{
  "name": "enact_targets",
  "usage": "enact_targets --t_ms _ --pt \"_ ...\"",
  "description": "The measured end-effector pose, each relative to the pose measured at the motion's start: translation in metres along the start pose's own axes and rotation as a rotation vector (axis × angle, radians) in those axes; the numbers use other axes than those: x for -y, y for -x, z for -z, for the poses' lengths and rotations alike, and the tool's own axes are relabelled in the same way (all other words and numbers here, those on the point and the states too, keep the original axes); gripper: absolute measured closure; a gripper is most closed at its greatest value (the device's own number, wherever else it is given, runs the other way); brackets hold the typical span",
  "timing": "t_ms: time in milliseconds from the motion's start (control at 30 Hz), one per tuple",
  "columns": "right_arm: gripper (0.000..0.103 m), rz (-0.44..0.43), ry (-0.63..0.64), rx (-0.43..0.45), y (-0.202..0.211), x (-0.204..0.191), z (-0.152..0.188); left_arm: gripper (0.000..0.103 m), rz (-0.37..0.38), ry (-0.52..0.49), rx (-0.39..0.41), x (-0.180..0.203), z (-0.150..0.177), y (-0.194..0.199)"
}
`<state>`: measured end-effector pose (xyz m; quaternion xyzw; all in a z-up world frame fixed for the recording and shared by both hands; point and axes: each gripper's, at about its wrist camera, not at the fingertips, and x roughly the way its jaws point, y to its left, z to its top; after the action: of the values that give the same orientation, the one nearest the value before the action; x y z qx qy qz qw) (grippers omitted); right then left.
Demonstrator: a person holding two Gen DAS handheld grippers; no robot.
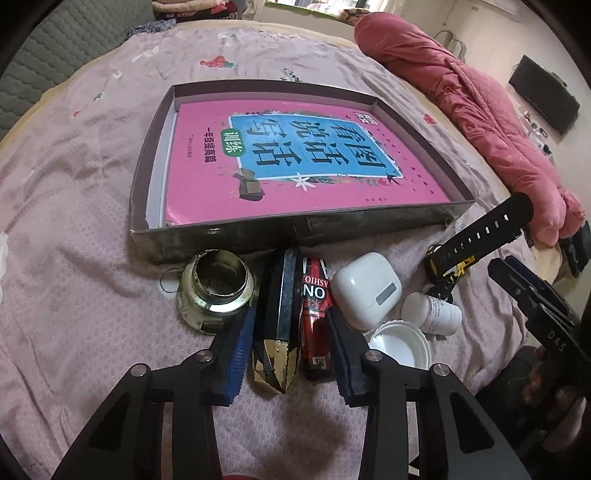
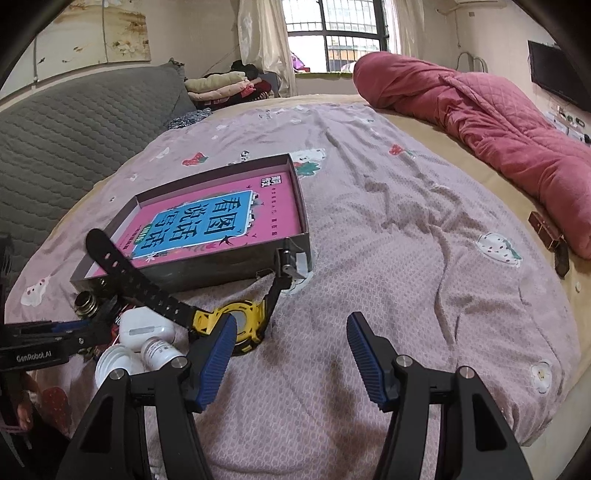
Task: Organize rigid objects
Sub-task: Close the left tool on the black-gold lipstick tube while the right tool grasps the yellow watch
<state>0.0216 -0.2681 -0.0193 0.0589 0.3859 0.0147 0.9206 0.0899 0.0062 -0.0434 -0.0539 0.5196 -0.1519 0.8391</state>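
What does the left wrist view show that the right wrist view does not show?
Only the left wrist view: the black and gold box and red tube between the left gripper's pads. Only the right wrist view: the window and the right gripper's open jaws over bare bedsheet. Both: the tray with the pink book, the white earbud case and the yellow watch.

A bed (image 2: 424,258) with a pink patterned sheet carries everything. Just ahead of the left claw (image 1: 290,350) lie a glass jar (image 1: 214,291), a dark faceted bottle (image 1: 277,332) and a red-and-black tube (image 1: 314,314) side by side; to its right are a white earbud case (image 1: 365,291), a white lid (image 1: 400,345), a small white bottle (image 1: 432,308) and a yellow watch (image 2: 236,321). Beyond them sits a shallow box (image 1: 221,240). A rolled red quilt (image 2: 480,122) lies far right.
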Motion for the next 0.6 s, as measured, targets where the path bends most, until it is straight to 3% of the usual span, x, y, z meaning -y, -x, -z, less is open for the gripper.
enact_targets --t_ms 267,433,500,600 --pt "0.043 -0.049 0.013 0.016 -0.013 -0.004 -0.01 0.07 -0.007 -0.001 0.011 0.001 -0.003 -0.004" --pt "0.054 -0.066 -0.009 0.011 -0.021 -0.004 -0.012 0.07 -0.042 -0.006 0.013 0.008 -0.002 -0.006" --pt "0.066 -0.085 -0.016 -0.002 -0.024 -0.003 -0.011 0.071 -0.042 0.011 0.011 0.007 -0.003 -0.006" --pt "0.075 -0.088 -0.007 0.005 -0.025 -0.005 -0.012 0.072 -0.045 0.022 0.008 0.006 -0.005 -0.007"
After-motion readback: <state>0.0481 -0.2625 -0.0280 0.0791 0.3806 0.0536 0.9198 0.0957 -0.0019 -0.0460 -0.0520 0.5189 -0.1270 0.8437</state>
